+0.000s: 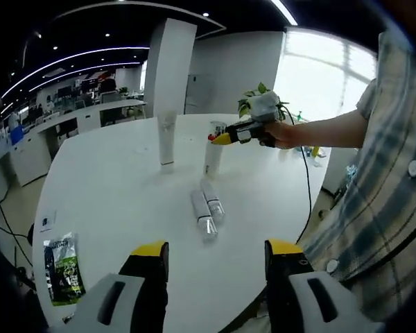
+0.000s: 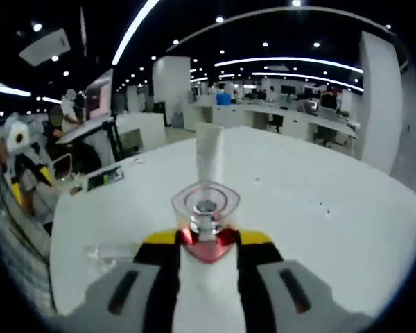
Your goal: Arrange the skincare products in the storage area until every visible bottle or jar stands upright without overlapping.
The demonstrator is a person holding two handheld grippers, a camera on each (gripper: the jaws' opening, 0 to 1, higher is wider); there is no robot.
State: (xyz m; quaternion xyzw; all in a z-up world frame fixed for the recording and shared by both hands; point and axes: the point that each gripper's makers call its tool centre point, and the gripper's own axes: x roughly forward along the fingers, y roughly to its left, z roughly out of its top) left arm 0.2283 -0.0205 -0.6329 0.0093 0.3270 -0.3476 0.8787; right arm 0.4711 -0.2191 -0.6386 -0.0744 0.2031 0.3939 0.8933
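Left gripper (image 1: 217, 255): hovering low over the near edge of the white table (image 1: 111, 201), jaws spread wide, pinching nothing.
Right gripper (image 2: 206, 239): jaws pressing in on the red-collared neck of a white bottle (image 2: 205, 208); seen from the left gripper view, reaching in from the right at the bottle's top (image 1: 213, 149).
White bottle: standing upright near the table's middle, clear cap on top.
Tall white tube (image 1: 167, 142): standing upright, apart from the white bottle on its left; showing just beyond that bottle in the right gripper view (image 2: 209, 154).
Two small bottles (image 1: 208, 209): lying flat side by side, touching, between the left gripper and the white bottle.
Green packet (image 1: 62, 269): lying flat near the table's left edge.
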